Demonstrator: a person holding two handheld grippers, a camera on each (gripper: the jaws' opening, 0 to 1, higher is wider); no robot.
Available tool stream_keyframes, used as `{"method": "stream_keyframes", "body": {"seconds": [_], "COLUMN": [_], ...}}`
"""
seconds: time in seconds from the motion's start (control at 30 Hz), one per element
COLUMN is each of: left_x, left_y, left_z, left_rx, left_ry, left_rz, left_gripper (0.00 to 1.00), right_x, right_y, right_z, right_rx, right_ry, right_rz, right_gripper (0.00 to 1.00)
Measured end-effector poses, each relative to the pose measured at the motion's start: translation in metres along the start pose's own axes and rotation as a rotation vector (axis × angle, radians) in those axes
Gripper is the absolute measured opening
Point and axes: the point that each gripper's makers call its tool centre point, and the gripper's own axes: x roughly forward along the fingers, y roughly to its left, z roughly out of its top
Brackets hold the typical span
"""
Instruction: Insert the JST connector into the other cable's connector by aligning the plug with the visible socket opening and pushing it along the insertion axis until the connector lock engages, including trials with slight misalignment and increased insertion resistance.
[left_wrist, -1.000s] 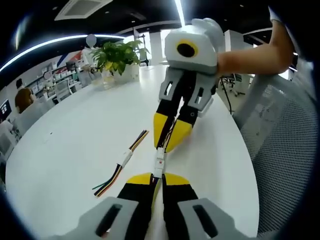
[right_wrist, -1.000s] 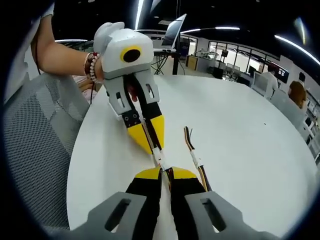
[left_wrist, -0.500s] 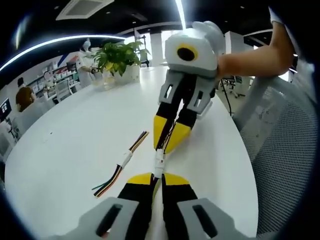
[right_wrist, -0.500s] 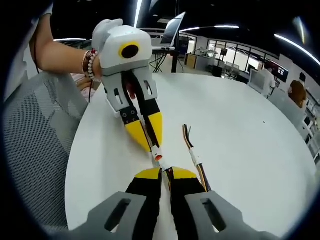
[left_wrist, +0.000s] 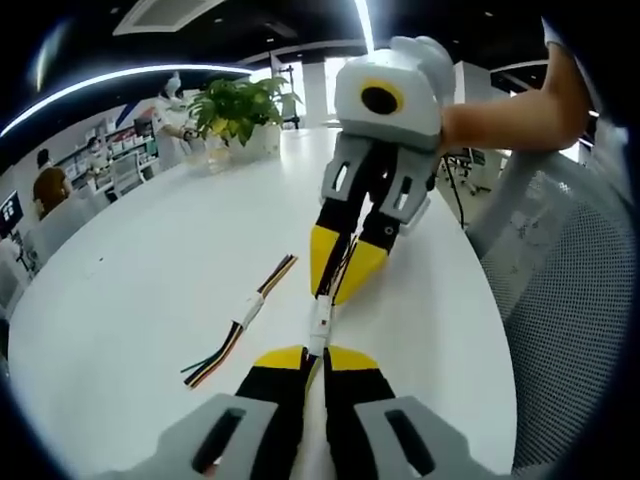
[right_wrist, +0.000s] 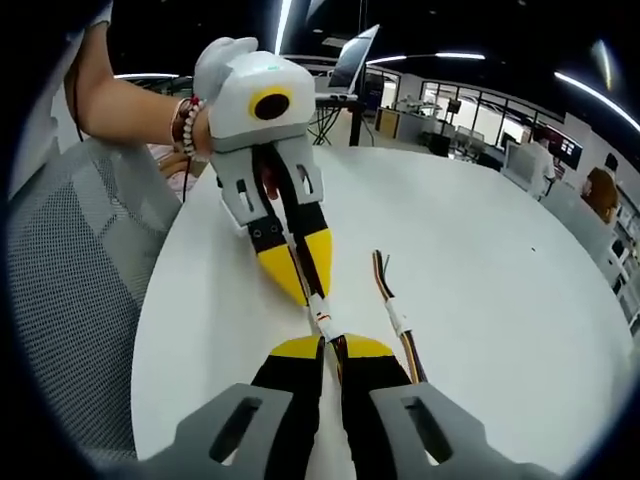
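Note:
In the left gripper view my left gripper (left_wrist: 316, 355) is shut on a cable whose small white JST connector (left_wrist: 320, 324) sticks out past its yellow tips. The right gripper (left_wrist: 338, 282) faces it from above, shut on the other cable, and the two white connectors meet end to end between the tips. The right gripper view holds the same joint: the right gripper (right_wrist: 333, 345) is shut on its cable, the white connector pair (right_wrist: 320, 316) has a red mark, and the left gripper (right_wrist: 303, 280) is shut on the far side.
A second multicoloured cable (left_wrist: 239, 322) with a white connector lies on the white round table (left_wrist: 150, 260), also lying right of the jaws as the spare cable (right_wrist: 397, 322). A potted plant (left_wrist: 238, 112) stands at the far edge. A mesh chair (left_wrist: 570, 300) is beside the table.
The two grippers stay shut and facing each other. The connectors have drawn slightly closer together. Both views have shifted a little with the hands.

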Motion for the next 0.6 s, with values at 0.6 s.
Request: {"method": "stream_keyframes", "body": {"seconds": [0.6], "left_x": [0.010], "left_y": [-0.001], "left_z": [-0.009], "left_rx": [-0.032], "left_ry": [0.007], "left_rz": [-0.013], "left_gripper": [0.00], "right_x": [0.016], "right_y": [0.003], "right_z": [-0.011], "right_rx": [0.030], "right_ry": [0.051], "right_rz": [0.008], "right_gripper": [0.04]}}
